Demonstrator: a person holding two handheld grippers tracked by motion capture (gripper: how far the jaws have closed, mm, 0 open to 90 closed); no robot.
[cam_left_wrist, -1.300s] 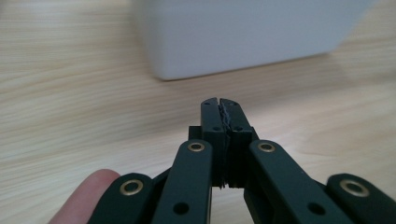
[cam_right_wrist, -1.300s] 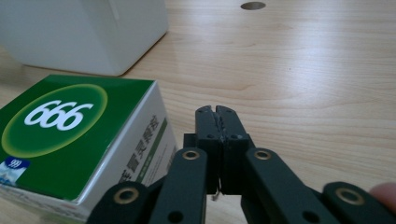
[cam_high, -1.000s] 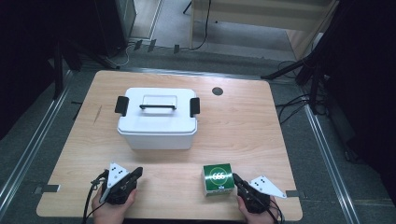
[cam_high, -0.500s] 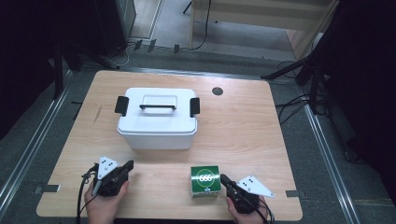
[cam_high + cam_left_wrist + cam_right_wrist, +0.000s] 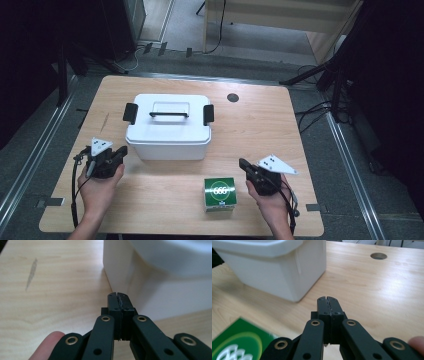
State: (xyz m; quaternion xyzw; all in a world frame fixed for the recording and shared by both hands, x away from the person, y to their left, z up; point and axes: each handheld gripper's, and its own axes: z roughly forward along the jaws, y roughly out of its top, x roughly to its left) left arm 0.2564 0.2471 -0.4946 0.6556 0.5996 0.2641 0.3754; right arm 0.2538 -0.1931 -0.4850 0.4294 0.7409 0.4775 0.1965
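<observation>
A white lidded box (image 5: 167, 131) with a black handle and two black side latches stands mid-table. A small green carton (image 5: 219, 194) with a white round logo sits near the front edge. My left gripper (image 5: 122, 150) is shut and empty, its tip just off the box's front left corner. In the left gripper view the shut gripper (image 5: 117, 295) points at the box wall (image 5: 162, 280). My right gripper (image 5: 243, 163) is shut and empty, just right of the carton. In the right gripper view the shut gripper (image 5: 328, 300) faces the box (image 5: 274, 265), with the carton (image 5: 237, 343) at lower left.
The wooden table (image 5: 260, 125) has a round cable hole (image 5: 232, 97) behind the box on the right, which the right gripper view shows as the hole (image 5: 378, 256). A dark streak (image 5: 31, 273) marks the wood left of the box. Metal floor rails run along both table sides.
The green carton has shifted a little to the left. The right gripper has drawn back from it, rightward and up. The left gripper has moved left and farther up the table toward the box's corner.
</observation>
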